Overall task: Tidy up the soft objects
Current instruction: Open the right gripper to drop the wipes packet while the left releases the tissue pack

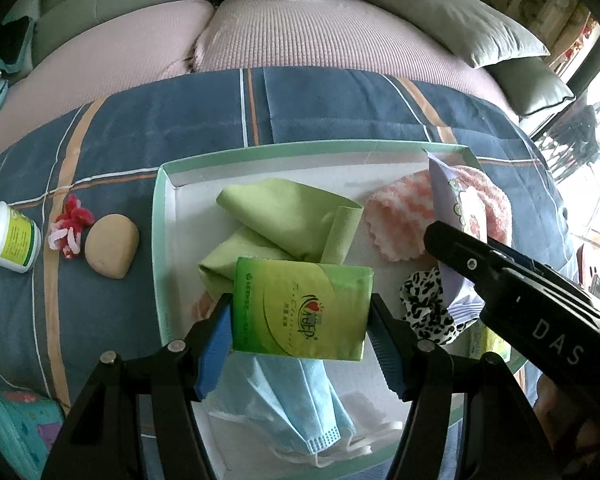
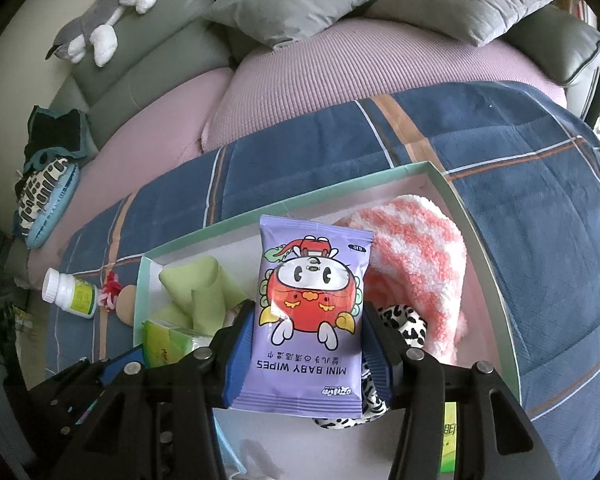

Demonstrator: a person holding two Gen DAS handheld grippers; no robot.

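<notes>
My left gripper [image 1: 300,320] is shut on a green tissue pack [image 1: 302,312] and holds it over the green-rimmed white tray [image 1: 162,208]. My right gripper [image 2: 306,344] is shut on a purple baby wipes pack [image 2: 310,320], also over the tray [image 2: 480,232]; it shows in the left wrist view [image 1: 452,208]. In the tray lie a green cloth [image 1: 284,216], a pink-and-white fluffy sock [image 1: 404,208], a leopard-print scrunchie [image 1: 428,308] and a blue face mask [image 1: 296,404].
The tray sits on a blue plaid blanket [image 1: 140,120] over a pink-cushioned sofa. Left of the tray lie a tan stone [image 1: 110,246], a red-and-white pipe-cleaner knot [image 1: 70,226] and a white pill bottle [image 1: 8,236]. Grey pillows [image 2: 292,0] and a plush cat [image 2: 100,20] sit behind.
</notes>
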